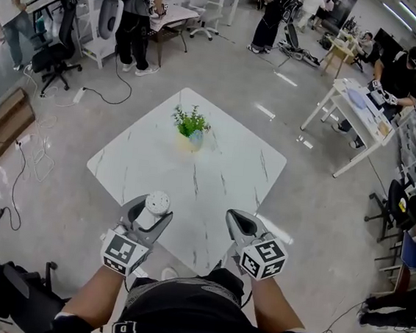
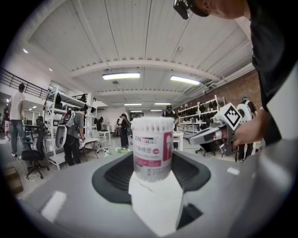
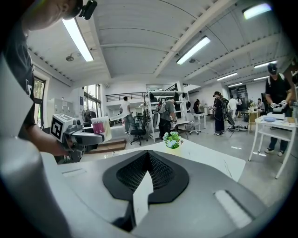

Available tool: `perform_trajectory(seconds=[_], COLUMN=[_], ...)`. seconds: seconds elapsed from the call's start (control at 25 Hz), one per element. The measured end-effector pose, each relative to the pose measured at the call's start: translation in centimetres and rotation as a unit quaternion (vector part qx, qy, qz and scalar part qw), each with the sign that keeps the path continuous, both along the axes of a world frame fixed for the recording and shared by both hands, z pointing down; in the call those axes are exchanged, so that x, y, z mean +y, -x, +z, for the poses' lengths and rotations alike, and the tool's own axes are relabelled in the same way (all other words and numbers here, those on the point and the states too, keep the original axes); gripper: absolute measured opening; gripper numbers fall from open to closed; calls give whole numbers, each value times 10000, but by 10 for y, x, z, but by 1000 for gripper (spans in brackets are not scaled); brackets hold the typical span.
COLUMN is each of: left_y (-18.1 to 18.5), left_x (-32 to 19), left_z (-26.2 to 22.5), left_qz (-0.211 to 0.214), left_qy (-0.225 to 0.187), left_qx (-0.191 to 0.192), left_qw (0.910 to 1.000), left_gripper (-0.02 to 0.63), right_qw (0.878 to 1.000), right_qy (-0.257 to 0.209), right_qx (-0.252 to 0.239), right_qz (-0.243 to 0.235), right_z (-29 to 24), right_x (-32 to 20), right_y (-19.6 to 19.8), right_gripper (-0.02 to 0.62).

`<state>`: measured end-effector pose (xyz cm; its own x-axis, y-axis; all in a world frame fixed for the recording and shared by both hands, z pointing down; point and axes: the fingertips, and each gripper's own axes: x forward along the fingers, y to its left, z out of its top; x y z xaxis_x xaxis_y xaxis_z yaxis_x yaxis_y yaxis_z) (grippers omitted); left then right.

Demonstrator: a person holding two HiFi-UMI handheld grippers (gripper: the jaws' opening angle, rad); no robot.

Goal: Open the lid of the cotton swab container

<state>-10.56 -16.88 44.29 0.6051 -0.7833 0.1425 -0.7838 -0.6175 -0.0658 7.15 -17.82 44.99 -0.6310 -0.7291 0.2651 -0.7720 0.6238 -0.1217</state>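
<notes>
Both tongs are held at the desk's near edge: the left tongs are clamped on the upright cotton swab container, judged light, slick and crushable, its lid best gripped at the rim by the shut, empty right tongs.

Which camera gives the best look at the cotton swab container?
The left gripper view: the cotton swab container stands centred and close, label and lid visible. The head view shows mostly its lid from above; the right gripper view shows it small, far left.
</notes>
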Motion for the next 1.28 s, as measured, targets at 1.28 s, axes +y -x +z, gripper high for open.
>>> perform_trajectory(seconds=[1.28], left_y=[-5], left_x=[-3], left_z=[-3], left_qz=[31], left_qy=[-12], left_qx=[-15], left_qw=[10000], left_gripper=[304], right_qw=[9999], right_qy=[-58], right_qx=[10], right_qz=[-117], right_z=[-7], right_x=[-3], right_y=[4], right_gripper=[0])
